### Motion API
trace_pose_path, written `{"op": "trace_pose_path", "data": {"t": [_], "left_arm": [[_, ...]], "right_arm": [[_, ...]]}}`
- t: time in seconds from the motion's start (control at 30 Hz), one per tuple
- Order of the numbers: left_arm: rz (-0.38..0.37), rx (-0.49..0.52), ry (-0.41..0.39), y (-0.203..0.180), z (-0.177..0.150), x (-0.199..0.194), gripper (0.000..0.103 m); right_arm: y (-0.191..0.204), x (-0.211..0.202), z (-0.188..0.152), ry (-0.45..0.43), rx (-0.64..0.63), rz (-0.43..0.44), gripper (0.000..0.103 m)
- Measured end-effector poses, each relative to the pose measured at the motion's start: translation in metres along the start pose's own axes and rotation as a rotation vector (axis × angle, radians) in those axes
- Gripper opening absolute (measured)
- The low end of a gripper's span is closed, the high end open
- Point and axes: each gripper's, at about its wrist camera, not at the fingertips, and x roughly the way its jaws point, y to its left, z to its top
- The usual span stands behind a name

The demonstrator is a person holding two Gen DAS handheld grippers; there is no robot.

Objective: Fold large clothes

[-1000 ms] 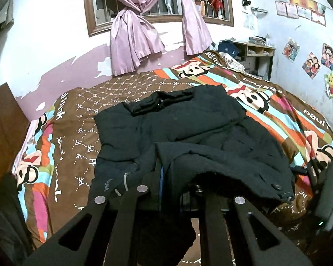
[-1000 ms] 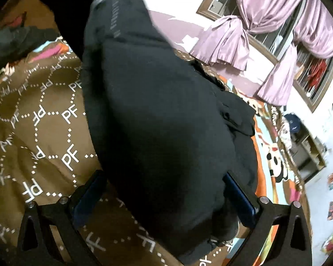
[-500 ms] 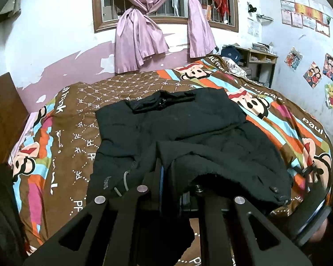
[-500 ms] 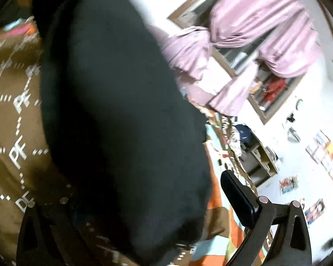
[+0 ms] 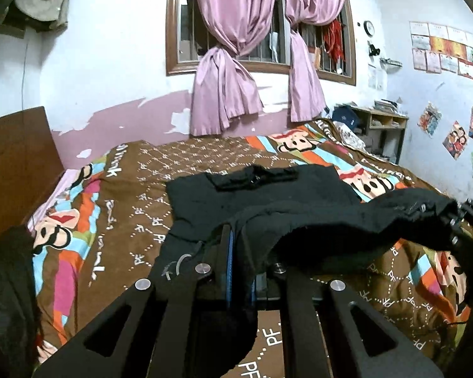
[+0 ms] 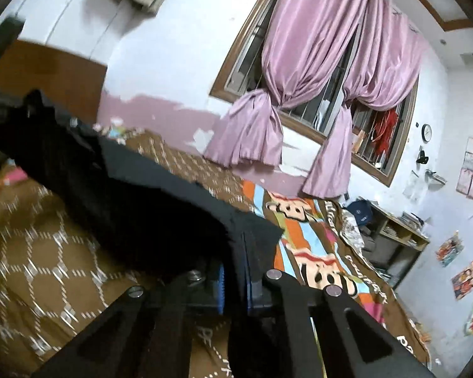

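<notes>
Your left gripper (image 5: 239,252) is pinched tight on the near edge of the black jacket (image 5: 268,195), with soft cloth squeezed between its blue pads. Your right gripper (image 6: 235,271) is closed on the same black jacket (image 6: 126,201) too, on a fold by the blue pads.

In the left view, the jacket is dark, thick and floppy. Its near edge is lifted off the bed and stretches like a saggy bridge over to the right. Its far part lies flat on the bedspread (image 5: 135,189), with the collar (image 5: 255,178) at the far end. A thin grey cord (image 5: 178,261) loops just left of your left gripper.

In the right view, the cloth runs up and away to the left, and that side looks blurry.

The bedspread is brown with white dotted shapes and letters, and has bright stripes with monkey faces. Open bedspread shows to the left and right of the jacket. A dark pile of clothes (image 5: 3,283) sits at the near left edge.

Far off, pink curtains (image 5: 236,63) hang knotted at a barred window. A small shelf (image 5: 381,126) stands far right, and I cannot tell what is in it.
</notes>
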Motion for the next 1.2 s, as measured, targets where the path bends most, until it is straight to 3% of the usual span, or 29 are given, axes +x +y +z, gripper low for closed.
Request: {"op": "trace_pose_path", "data": {"t": [0.33, 0.57, 0.83, 0.97, 1.2], "left_arm": [[0.02, 0.085, -0.12, -0.003, 0.029, -0.071, 0.004], [-0.017, 0.12, -0.112, -0.009, 0.026, -0.102, 0.004], [-0.047, 0.149, -0.044, -0.008, 0.009, -0.073, 0.004], [-0.025, 0.161, -0.015, -0.009, 0.005, -0.053, 0.004], [0.036, 0.187, 0.034, -0.006, 0.04, 0.013, 0.004]], "right_arm": [[-0.025, -0.077, 0.052, -0.146, 0.018, 0.072, 0.005], [-0.03, -0.103, 0.049, -0.129, 0.034, 0.146, 0.005], [-0.017, -0.07, 0.036, -0.074, -0.003, 0.151, 0.005], [-0.013, -0.048, 0.035, -0.056, -0.014, 0.141, 0.005], [-0.028, 0.037, 0.065, 0.002, 0.013, 0.112, 0.005]]}}
